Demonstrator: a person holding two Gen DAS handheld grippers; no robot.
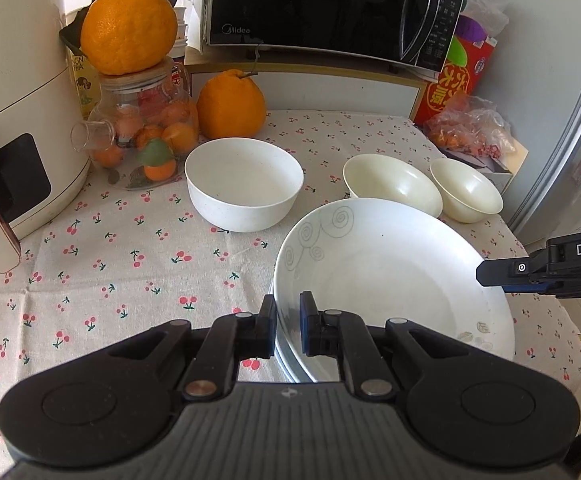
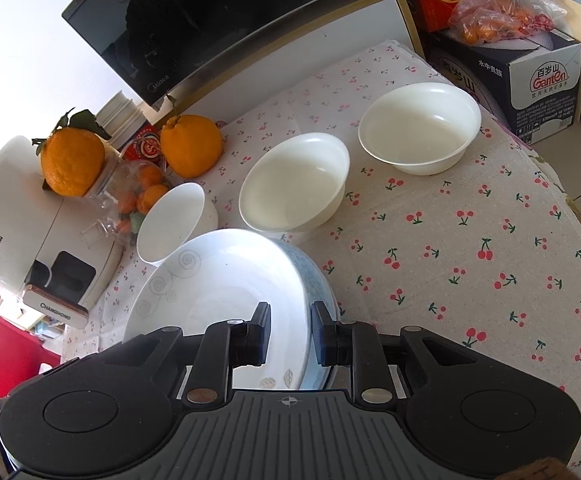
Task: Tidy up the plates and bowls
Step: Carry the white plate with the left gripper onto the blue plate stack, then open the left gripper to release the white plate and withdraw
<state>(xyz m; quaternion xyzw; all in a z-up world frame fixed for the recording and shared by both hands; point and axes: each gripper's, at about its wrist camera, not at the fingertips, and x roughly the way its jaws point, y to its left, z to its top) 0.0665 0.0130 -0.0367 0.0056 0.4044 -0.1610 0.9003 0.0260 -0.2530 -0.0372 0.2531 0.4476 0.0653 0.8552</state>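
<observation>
Fingers of the left gripper (image 1: 288,330) pinch the near rim of the swirl-patterned plate (image 1: 390,276), which sits on a stack of plates on the cherry-print tablecloth (image 1: 130,272). The right gripper (image 2: 289,332) straddles the opposite rim of that plate (image 2: 218,280), fingers parted, not clamped. Beyond stand a white bowl (image 1: 244,184) and two cream bowls (image 1: 392,184) (image 1: 466,190), then oranges (image 1: 230,104) and a microwave (image 1: 330,8).

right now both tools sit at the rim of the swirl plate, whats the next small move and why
Probably lift a little with both together. The left tool straddles the near rim of the swirl plate, and the right tool straddles the opposite rim. That plate already rests on another plate, so a level lift frees it.
</observation>
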